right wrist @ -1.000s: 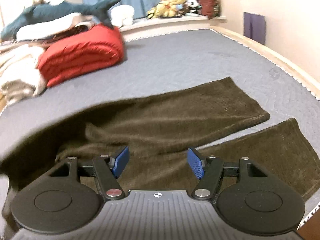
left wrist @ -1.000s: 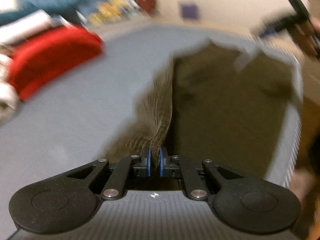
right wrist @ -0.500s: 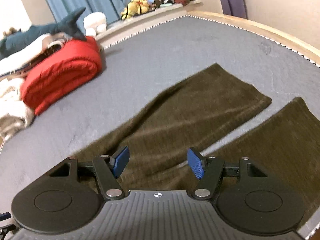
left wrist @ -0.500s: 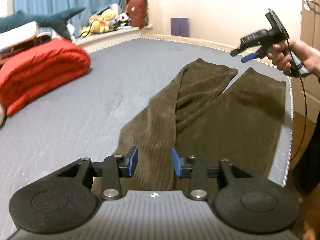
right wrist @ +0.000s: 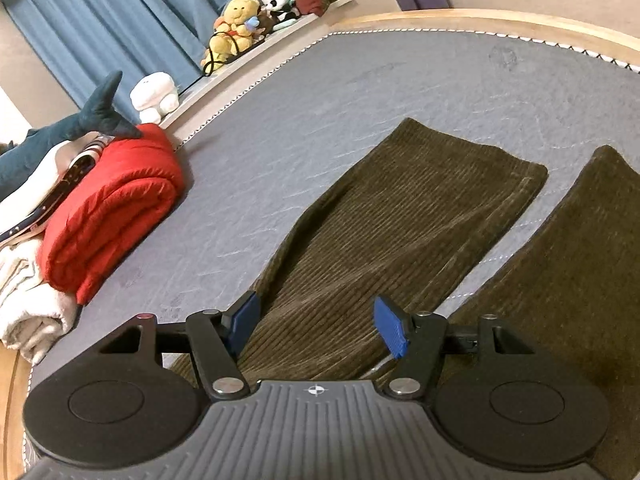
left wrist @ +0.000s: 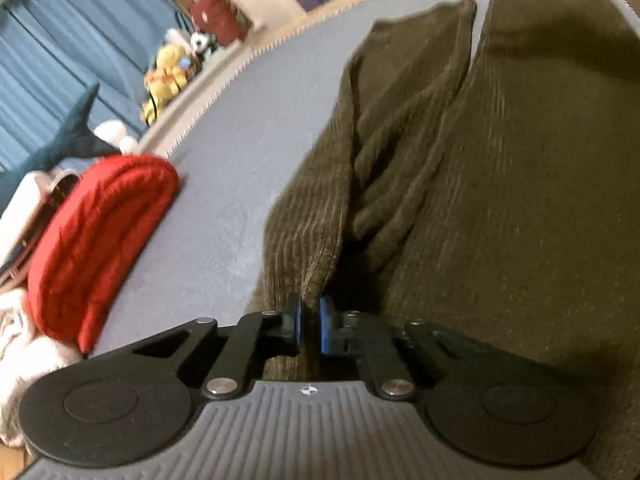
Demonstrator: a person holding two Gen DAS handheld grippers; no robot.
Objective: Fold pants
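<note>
Corduroy pants (right wrist: 404,232), dark olive and ribbed, spread on the grey bed (right wrist: 360,92) with both legs apart.

Left gripper (left wrist: 310,322): its jaws, parted half a second ago, have just closed again and now clench a raised ridge of the ribbed cloth between the blue pads, so that the near leg, earlier lying slack, gathers into long folds running away from the grip. Right gripper (right wrist: 316,326): jaws stand wide as before, released, poised over the upper part of one flat leg with nothing pinched; its view has shifted so the leg's hemmed end lies further ahead. Beside the pants, well apart, a rolled red quilted blanket (right wrist: 108,208), a cream towel (right wrist: 28,300) and a blue plush shark (right wrist: 60,132); pleated blue curtains (right wrist: 132,20) behind.
</note>
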